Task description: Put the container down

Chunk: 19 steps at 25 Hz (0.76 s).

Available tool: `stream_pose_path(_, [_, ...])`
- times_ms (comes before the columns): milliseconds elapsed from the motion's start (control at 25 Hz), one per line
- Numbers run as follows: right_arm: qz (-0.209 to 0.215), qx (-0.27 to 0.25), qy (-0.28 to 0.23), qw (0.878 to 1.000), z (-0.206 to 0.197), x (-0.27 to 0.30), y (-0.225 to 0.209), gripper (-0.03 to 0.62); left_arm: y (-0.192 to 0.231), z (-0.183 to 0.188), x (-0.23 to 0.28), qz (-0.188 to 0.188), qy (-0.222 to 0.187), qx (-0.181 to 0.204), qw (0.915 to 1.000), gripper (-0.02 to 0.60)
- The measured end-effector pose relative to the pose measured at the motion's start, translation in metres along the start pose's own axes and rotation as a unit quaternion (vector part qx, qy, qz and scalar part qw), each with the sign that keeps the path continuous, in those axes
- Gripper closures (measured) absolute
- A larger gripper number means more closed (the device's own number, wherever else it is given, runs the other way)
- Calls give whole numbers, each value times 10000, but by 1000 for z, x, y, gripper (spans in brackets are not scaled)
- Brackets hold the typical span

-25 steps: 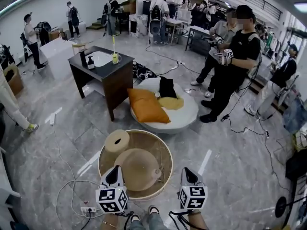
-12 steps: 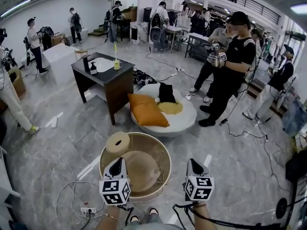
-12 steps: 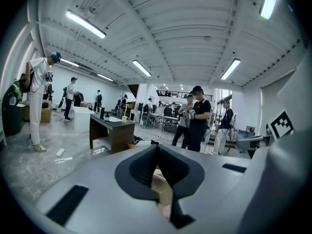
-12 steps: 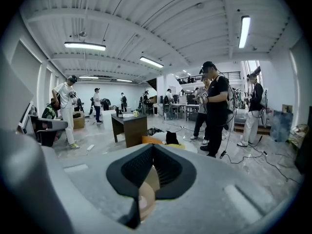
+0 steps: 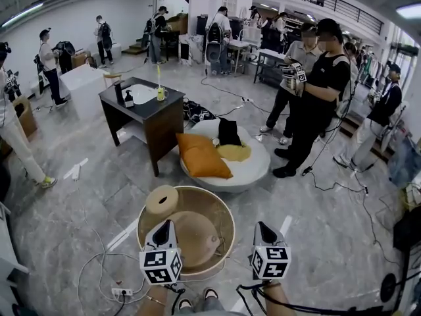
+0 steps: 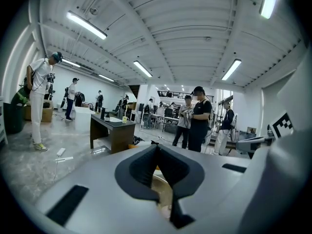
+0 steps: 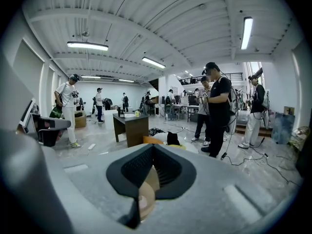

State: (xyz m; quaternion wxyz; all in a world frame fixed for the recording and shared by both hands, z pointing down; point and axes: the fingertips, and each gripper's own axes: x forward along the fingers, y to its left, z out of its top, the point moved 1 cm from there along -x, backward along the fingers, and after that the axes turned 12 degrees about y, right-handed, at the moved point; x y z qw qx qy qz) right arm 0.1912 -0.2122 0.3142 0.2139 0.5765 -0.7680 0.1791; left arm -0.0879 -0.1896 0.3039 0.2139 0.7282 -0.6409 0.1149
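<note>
Left gripper (image 5: 164, 225): jaws clenched tip to tip with nothing between them, poised over the near left part of the round tan container (image 5: 207, 199). The container stands on the grey floor (image 5: 316, 242) at near centre, apparently touched by neither tool. Right gripper (image 5: 262, 226): jaws likewise closed and empty, just right of the container's rim.

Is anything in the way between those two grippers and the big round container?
Nothing visible. The left gripper hangs over the container's near rim; the right gripper is just off its right side, both shut.
</note>
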Motion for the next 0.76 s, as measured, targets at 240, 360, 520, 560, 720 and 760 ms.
stream_pose_path(240, [-10,37,15,10000,-2,-6,-1,588,-6,0,-4,-36,0,54,10000,580])
stream_pose_path(360, [-30,34,31,10000,-2,-7,-1,588,-8,1,-5,-55,0,90,9999,580])
stream_pose_path(520, [-36,32,51,10000,-2,-8,1,588,-6,0,-7,-54,29,99,9999,580])
stream_pose_path(560, [-39,27,44,10000,-1,-8,3,588,-5,0,-7,-55,31,98,9999,580])
stream_pose_path(720, [-41,-20,19,10000,2,-5,11,588,3,-2,-7,-53,31,95,9999,580])
stream_pose_path(760, [-38,-34,18,10000,3,-4,13,588,5,-2,-7,-48,33,93,9999,580])
